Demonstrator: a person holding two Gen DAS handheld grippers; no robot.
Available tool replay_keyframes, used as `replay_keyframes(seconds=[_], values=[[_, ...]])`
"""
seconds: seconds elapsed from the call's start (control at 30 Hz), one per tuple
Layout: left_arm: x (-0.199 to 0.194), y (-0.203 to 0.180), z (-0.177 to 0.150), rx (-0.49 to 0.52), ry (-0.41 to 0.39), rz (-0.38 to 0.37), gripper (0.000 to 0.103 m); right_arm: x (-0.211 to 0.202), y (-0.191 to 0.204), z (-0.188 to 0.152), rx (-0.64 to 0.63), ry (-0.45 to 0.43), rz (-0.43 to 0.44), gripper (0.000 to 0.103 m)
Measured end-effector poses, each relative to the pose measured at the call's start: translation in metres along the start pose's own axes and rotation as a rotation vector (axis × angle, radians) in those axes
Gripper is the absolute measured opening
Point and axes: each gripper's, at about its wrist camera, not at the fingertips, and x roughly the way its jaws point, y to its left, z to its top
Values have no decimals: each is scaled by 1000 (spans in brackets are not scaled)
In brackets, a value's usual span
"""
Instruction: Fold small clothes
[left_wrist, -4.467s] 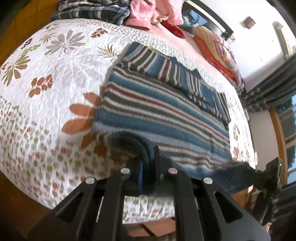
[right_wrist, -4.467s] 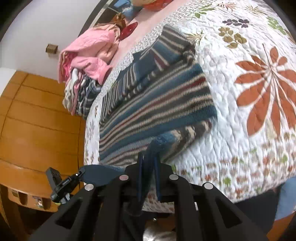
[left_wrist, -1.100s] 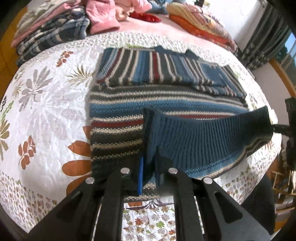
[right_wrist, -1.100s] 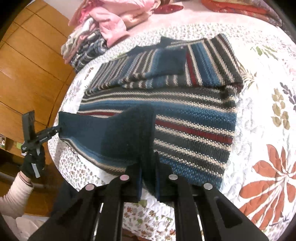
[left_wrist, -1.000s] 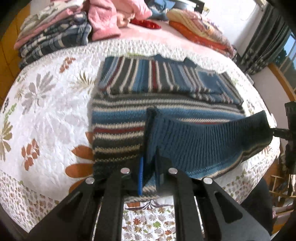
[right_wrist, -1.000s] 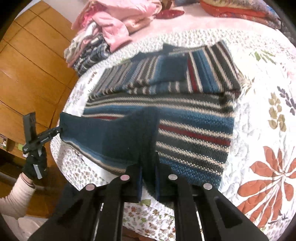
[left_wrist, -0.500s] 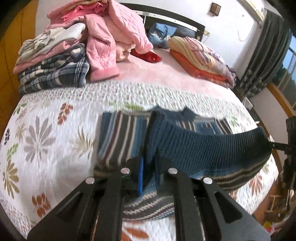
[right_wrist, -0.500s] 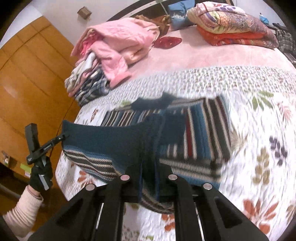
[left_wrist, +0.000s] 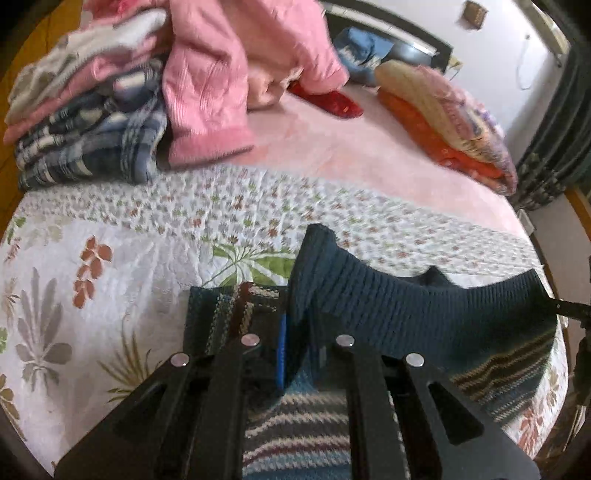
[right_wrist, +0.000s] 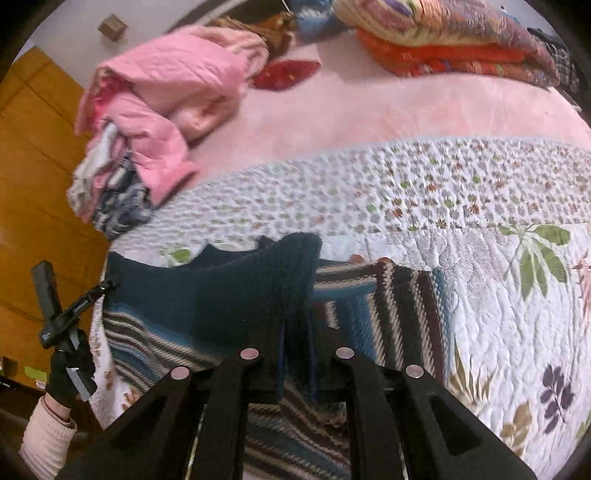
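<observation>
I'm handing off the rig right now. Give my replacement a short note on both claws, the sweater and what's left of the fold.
Left claw: shut on the dark ribbed hem of the striped sweater.
Right claw: shut on the other corner of that hem.
The hem hangs stretched between the two claws, above the sweater's far part, which lies flat on the floral quilt.
Done: hem lifted and carried over toward the collar end.
Left: lower the hem onto the sweater, release both claws, smooth it, then any further fold.
Folded clothes pile sits at the quilt's far-left edge.
</observation>
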Motion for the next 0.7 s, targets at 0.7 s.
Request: replay_keyframes(seconds=[0.7], values=[[34,43,-24,-121,98,38,38,53,-37,-15,111,60,-55,34]])
